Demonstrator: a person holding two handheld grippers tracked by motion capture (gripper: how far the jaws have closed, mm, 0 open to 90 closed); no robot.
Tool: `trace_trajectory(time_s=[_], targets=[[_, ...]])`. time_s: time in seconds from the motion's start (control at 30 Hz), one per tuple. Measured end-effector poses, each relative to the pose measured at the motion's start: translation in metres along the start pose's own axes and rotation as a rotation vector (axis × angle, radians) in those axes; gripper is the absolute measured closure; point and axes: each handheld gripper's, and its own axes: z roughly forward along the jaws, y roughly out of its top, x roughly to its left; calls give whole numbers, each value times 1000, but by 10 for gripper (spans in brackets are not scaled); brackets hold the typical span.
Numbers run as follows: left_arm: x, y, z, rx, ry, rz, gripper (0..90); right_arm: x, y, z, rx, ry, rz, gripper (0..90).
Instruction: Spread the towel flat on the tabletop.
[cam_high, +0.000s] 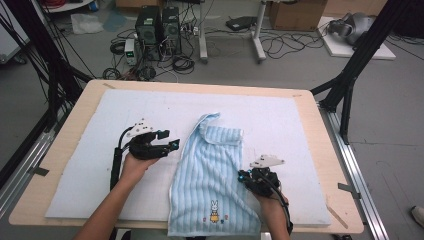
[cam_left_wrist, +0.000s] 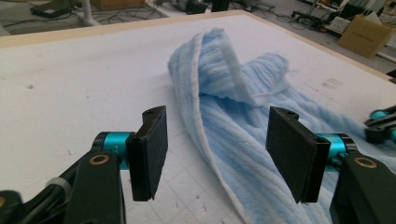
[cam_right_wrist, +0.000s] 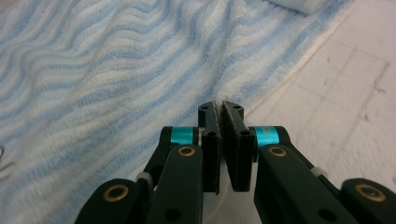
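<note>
Towel (cam_high: 212, 180), light blue with white stripes and a small rabbit motif at its near hem, lies lengthwise on the pale foam mat (cam_high: 100, 130) covering the worktop (cam_high: 320, 150). Its far end is folded over and bunched. Left gripper (cam_high: 167, 140) sits just left of the towel, near the folded end, jaws spread wide with nothing between them; in the left gripper view the towel's white-edged fold lies ahead of the pads (cam_left_wrist: 149, 154), untouched. Right gripper (cam_high: 246, 175) sits at the towel's right edge, toward the near hem. Its jaws are closed together; whether the pads pinch the towel's edge cannot be told from the right gripper view.
</note>
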Motion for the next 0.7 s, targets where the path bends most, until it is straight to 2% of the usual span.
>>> trace_trajectory(time_s=[0.13, 0.23, 0.33, 0.37, 0.43, 0.6, 0.7], targets=[[3, -2, 3, 7, 11, -13, 397, -6, -11, -12, -12, -3, 12, 858], [3, -1, 5, 4, 3, -13, 396, -11, -17, -18, -29, -2, 35, 837], [3, 1, 9, 4, 2, -14, 395, -13, -19, -20, -93, 6, 57, 691], [3, 3, 11, 2, 0, -17, 393, -14, -18, -22, -119, 10, 75, 667], [4, 7, 17, 12, -12, -21, 392, -16, -17, -24, -170, -6, 95, 569], [4, 17, 38, 40, -34, -24, 388, -22, -15, -24, -220, -54, 126, 519], [1, 19, 55, 67, -39, -16, 387, -24, -15, -23, -223, -56, 142, 513]])
